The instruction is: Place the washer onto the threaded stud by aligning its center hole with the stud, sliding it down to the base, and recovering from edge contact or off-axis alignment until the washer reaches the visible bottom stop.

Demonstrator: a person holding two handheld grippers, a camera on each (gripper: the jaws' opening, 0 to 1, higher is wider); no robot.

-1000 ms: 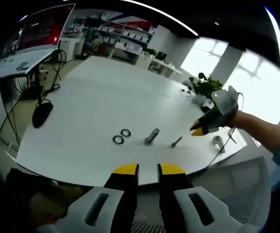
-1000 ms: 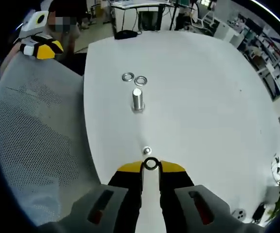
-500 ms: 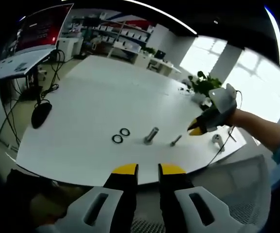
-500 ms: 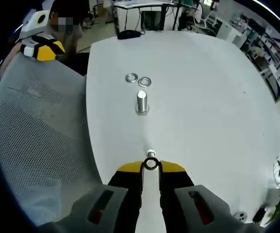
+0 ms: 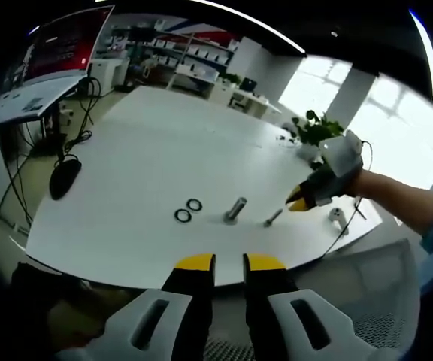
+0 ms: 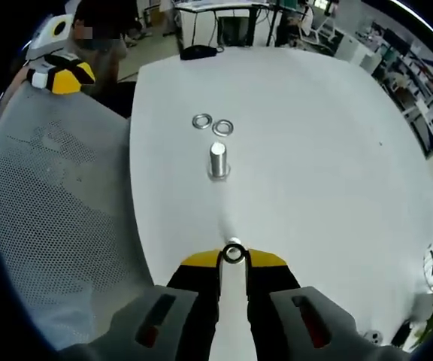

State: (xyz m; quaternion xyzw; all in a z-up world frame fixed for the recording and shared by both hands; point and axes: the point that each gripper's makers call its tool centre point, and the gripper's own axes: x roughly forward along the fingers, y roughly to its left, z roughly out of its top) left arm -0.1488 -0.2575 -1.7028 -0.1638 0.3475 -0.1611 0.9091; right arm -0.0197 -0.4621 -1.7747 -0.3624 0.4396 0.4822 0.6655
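The right gripper (image 6: 234, 258) pinches a washer (image 6: 234, 253) between its yellow tips, just above the small threaded stud (image 5: 273, 219) on the white table (image 6: 314, 150). The left gripper (image 5: 228, 262) hangs back off the table edge, jaws slightly apart and empty. Two spare washers (image 6: 211, 124) lie beside a bigger bolt (image 6: 217, 160).

— What do we make of the table (image 6: 314, 135)?
— Smooth matt white, we'd say. At twelve o'clock from the jaws, the stud (image 6: 217, 159) is bright metal with a soft sheen.
— And the two loose washers (image 6: 211, 124) beyond it?
— Shiny metal rings. The washer (image 6: 234, 253) in the right gripper (image 6: 234, 259) looks the same.
— The chair (image 6: 59, 218) at nine o'clock?
— Grey woven mesh, rough-looking. Our left gripper (image 5: 228, 262) is matt plastic.
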